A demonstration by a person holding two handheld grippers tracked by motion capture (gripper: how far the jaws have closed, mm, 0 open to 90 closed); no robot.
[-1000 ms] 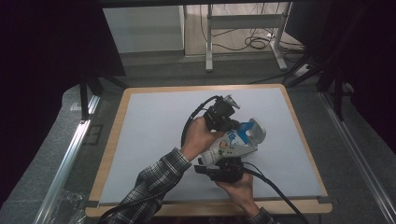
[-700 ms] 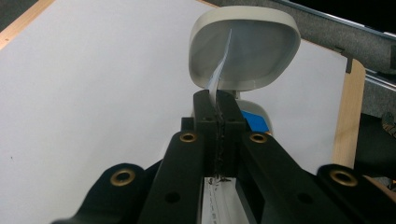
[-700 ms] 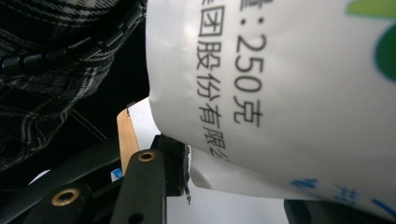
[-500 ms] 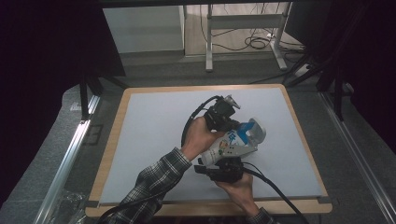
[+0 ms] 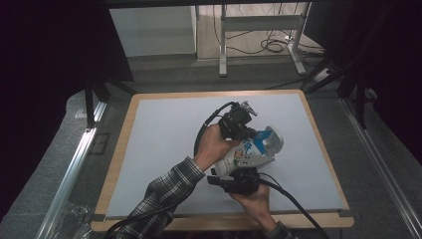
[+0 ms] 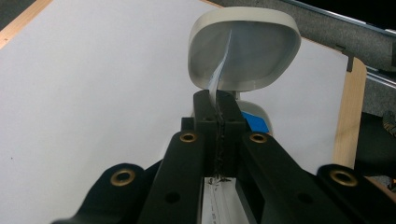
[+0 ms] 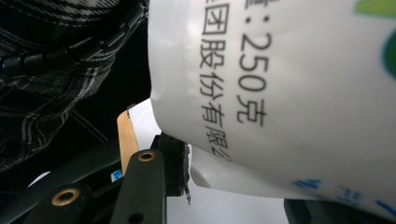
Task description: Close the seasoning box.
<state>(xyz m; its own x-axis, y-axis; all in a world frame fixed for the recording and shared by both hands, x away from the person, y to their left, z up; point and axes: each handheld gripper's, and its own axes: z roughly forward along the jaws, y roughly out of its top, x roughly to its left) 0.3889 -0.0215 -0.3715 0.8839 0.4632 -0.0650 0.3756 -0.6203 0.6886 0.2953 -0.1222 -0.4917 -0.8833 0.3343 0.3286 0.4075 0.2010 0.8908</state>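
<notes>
Your right gripper (image 5: 244,172) clamps its fingers on the soft white pouch (image 5: 246,154) held above the near right of the surface (image 5: 164,134), while your left gripper (image 6: 217,100) pinches its thin top edge; keep hold there, it crumples easily.

A glossy white plastic pouch (image 5: 246,152) lies over a matt white sheet (image 5: 159,144) framed by a smooth wooden tabletop (image 5: 118,149).

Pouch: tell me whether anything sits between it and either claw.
Nothing visible does. The left claw is shut directly on a thin edge of the pouch. The right claw grips the printed body, and the one pad in view rests right against the film.
</notes>
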